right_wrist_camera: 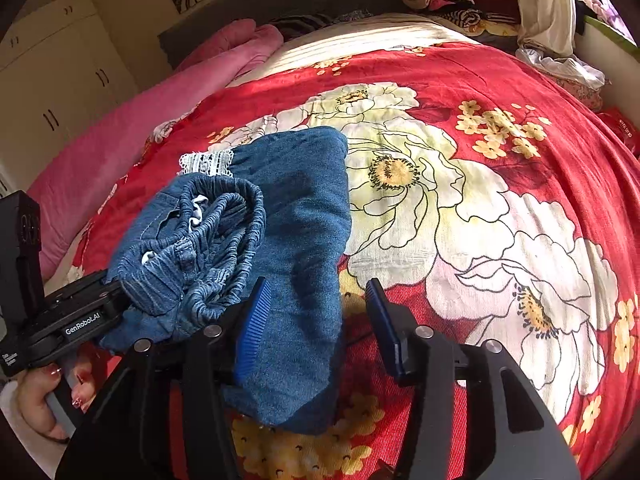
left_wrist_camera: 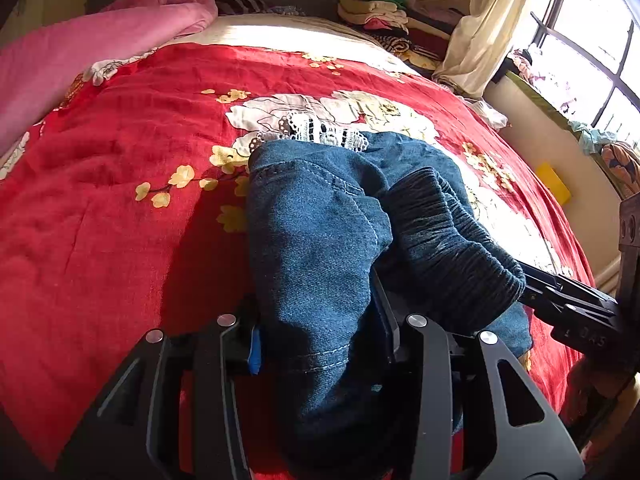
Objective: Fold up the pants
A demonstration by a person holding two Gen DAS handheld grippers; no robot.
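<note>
pants bunched on red bedspread, left gripper fingers grasping denim, right gripper fingers released

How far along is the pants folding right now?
Mostly done: the blue denim pants lie folded lengthwise on the red floral bedspread. In hand: the left tongs hold denim by the gathered waistband; the right tongs stand open. Left: laying the waistband flat.

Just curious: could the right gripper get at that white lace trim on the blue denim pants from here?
Probably yes. The right gripper is open, and only flat blue denim pants lie before the white lace trim.
</note>
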